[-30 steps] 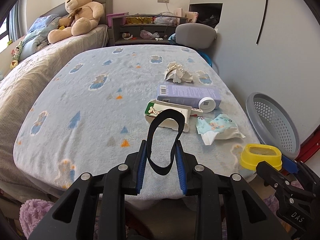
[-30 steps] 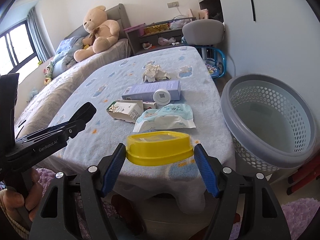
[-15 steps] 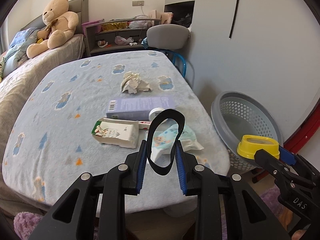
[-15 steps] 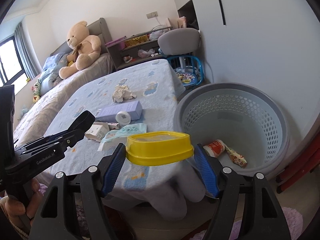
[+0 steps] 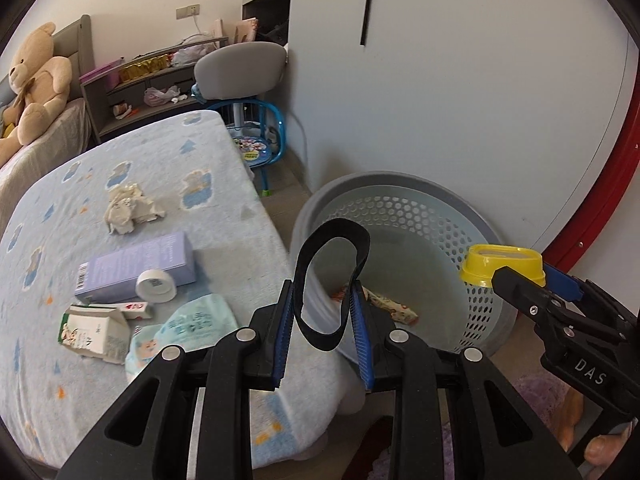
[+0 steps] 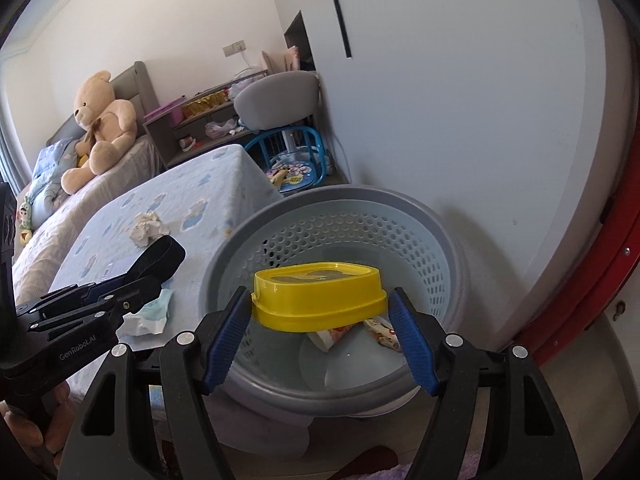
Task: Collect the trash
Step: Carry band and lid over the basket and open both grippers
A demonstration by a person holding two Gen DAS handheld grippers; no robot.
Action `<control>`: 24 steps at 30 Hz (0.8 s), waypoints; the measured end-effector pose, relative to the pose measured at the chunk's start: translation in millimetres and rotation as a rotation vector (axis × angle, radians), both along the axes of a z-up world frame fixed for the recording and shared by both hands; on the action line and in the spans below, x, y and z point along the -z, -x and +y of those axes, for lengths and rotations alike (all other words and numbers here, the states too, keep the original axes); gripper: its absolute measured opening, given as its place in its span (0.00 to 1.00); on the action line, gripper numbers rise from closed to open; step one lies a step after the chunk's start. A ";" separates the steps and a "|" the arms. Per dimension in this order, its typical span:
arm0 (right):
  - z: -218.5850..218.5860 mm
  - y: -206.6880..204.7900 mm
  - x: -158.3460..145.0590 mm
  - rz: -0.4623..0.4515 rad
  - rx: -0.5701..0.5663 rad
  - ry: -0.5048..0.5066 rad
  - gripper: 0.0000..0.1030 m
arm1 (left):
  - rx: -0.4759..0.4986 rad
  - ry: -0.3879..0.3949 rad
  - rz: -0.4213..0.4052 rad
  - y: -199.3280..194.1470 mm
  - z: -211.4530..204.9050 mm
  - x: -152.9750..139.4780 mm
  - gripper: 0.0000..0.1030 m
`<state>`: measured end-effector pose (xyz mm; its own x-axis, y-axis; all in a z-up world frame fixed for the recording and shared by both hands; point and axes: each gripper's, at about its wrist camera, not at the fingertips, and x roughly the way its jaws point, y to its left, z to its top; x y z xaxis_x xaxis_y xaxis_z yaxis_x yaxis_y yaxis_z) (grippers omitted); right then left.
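The right gripper (image 6: 320, 316) clamps a yellow tub (image 6: 318, 296) above the grey perforated basket (image 6: 448, 248); the left gripper (image 5: 322, 320) pinches a black band loop (image 5: 332, 280) near the basket's left rim. The drop-off step is in hand: each gripper likely needs to centre over the opening, then release.

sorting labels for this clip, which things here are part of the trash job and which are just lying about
Part of the job:
- black band, in left gripper
- yellow container, in right gripper
- grey basket
- crumpled tissue
- purple box

Just lying about:
- teddy bear
- grey chair

A teddy bear (image 6: 100, 120) sits on the bed; a grey chair (image 5: 240, 66) stands by the shelf (image 5: 132, 92).
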<state>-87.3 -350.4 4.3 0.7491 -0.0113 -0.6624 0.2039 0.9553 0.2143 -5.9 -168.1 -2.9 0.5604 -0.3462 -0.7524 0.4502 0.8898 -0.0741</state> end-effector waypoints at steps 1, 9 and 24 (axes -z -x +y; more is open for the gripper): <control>-5.2 -2.2 2.2 0.005 0.009 -0.001 0.67 | 0.010 0.000 0.007 -2.7 -6.6 2.4 0.26; -26.7 -16.4 21.8 0.034 0.030 -0.025 0.67 | 0.065 -0.009 0.039 -14.6 -43.2 15.9 0.26; -47.1 -26.4 34.5 0.047 0.058 -0.076 0.69 | 0.067 -0.034 0.062 -28.6 -64.5 29.7 0.42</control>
<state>-61.0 -397.5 -30.2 0.7167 -0.0022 -0.6974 0.2699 0.9230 0.2744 22.7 -232.6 -32.5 0.4886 -0.3548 -0.7971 0.5043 0.8604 -0.0739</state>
